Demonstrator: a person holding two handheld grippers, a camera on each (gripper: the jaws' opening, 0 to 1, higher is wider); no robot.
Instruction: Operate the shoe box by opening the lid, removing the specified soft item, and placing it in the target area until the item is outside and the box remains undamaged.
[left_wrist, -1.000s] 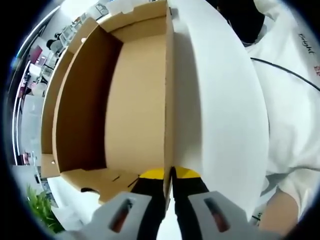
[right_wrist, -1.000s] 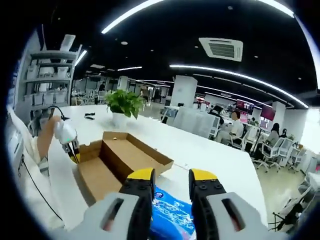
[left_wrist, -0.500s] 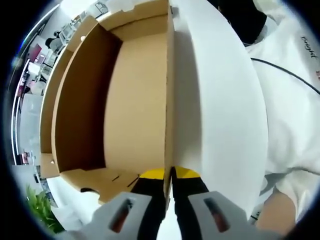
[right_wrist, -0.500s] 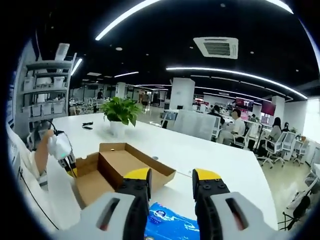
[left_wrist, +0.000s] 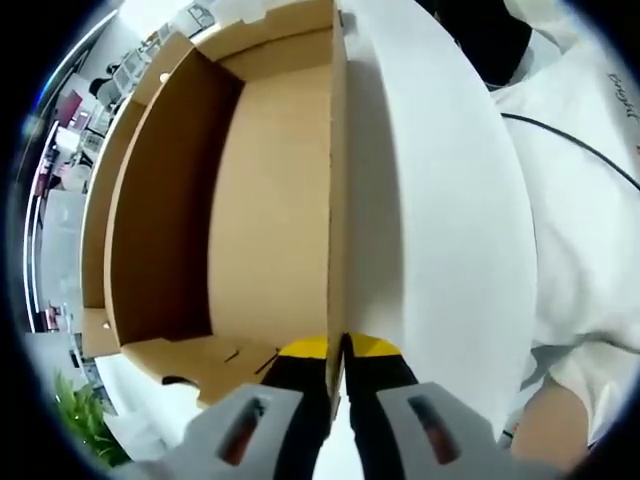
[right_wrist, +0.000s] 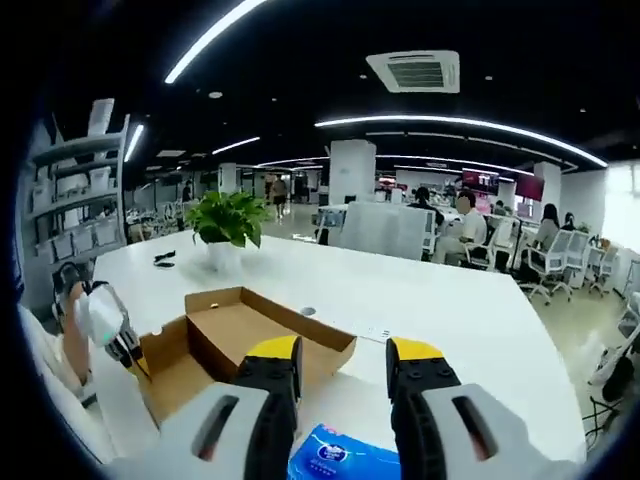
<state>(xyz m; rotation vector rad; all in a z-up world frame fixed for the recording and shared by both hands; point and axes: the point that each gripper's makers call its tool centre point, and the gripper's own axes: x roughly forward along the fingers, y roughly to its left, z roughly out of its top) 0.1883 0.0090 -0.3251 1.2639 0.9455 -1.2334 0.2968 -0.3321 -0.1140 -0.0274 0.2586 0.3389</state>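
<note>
An open-plan office with strip lights, a ceiling vent and seated workers stretches behind a long white surface (right_wrist: 450, 310), where a potted plant (right_wrist: 228, 222) stands at the far left. On it sits the open cardboard box (right_wrist: 240, 335), lid folded back and its interior bare in both views. The left claw (left_wrist: 337, 350) is pressed together on the thin edge of the box's wall, seemingly steadying it; in the right gripper view that same claw appears at the box's left end. The soft item, a blue pack (right_wrist: 335, 458), lies outside the box on the surface, near and just right of it, directly below the right claw (right_wrist: 343, 362), whose jaws are spread with nothing between them. From that claw the pack lies straight ahead and down, framed by the jaws; too little of it shows to tell its long axis. The right claw is by far the nearer to it. Broad bare surface runs right and far of the pack, leaving ample room to move, with the box's near edge the only obstacle close by. The removal looks done, or nearly so.
</note>
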